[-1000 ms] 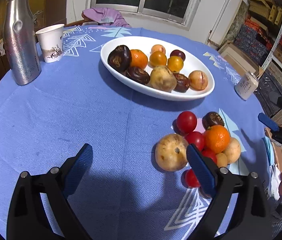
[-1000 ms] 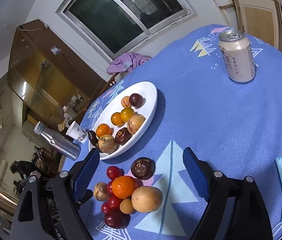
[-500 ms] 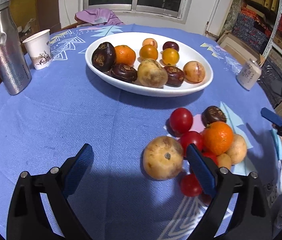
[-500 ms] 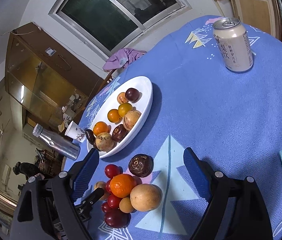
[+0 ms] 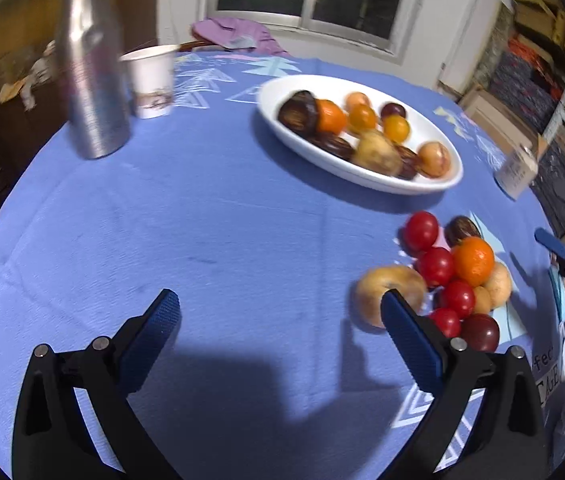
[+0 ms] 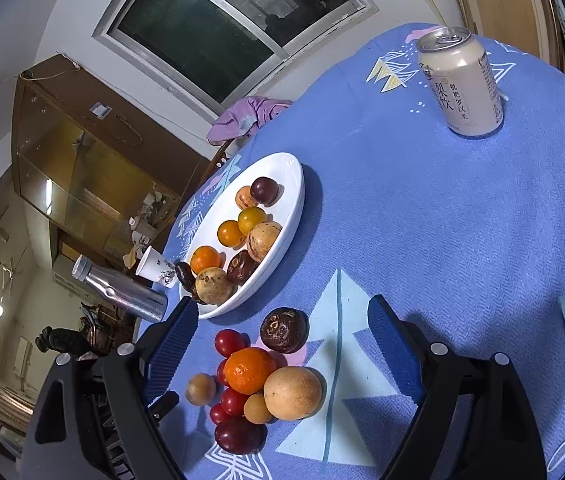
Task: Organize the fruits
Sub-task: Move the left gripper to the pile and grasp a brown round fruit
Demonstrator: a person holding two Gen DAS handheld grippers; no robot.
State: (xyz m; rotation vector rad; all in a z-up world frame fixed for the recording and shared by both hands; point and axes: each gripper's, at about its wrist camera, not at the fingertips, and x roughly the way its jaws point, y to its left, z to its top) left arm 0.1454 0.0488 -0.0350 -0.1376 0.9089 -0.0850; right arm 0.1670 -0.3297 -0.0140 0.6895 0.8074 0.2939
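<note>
Both grippers hover over the blue-clothed counter, neither holding anything. The left gripper is opening, nothing between its jaws; the right gripper stands apart above the loose fruit pile. The white bowl sits just beyond, part filled. Next, I reckon, comes closing on 1 loose fruit.

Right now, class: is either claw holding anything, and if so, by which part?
Nothing is held. The left claw is opening over bare tablecloth; the right claw stands open above the loose fruit pile, touching none.
</note>
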